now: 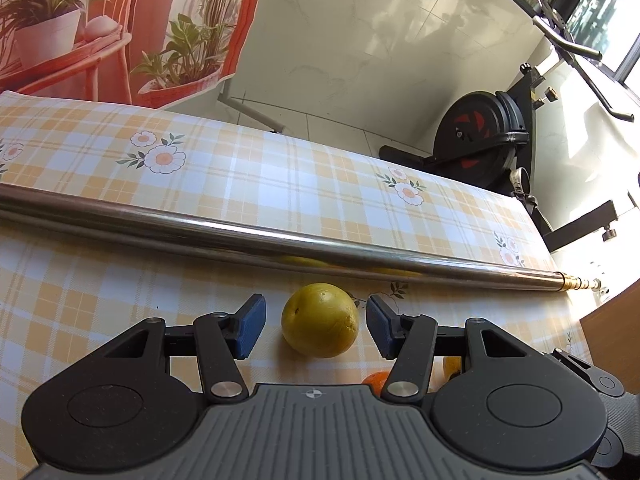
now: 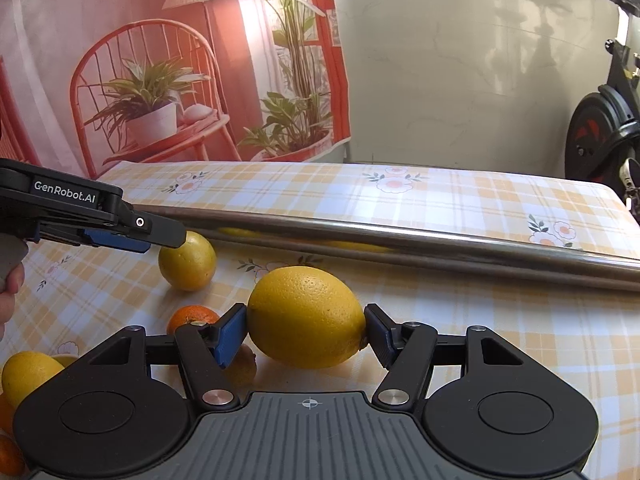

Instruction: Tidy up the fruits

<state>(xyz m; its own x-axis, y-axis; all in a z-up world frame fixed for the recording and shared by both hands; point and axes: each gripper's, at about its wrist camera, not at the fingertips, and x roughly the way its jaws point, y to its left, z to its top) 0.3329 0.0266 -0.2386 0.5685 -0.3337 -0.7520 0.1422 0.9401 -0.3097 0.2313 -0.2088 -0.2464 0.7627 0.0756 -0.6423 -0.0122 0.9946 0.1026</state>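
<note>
Right wrist: large, pebbled yellow lemon (image 2: 306, 316), seemingly clamped by right gripper (image 2: 305, 332).

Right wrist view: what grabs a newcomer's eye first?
A big lemon sits dead centre, pinched between the right tongs. Behind it a shiny steel pole lies across the checked tablecloth. At left, the left tongs reach over a second lemon.

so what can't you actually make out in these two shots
- Left wrist view: an orange and a yellow fruit are mostly hidden behind the left gripper.
- Right wrist view: the fruit pile at the lower left is cut by the frame edge and covered by the right gripper; its count is unclear.
- No bowl or tray shows in either view.
- Right wrist view: the steel pole is cut off at the frame's right edge.
</note>
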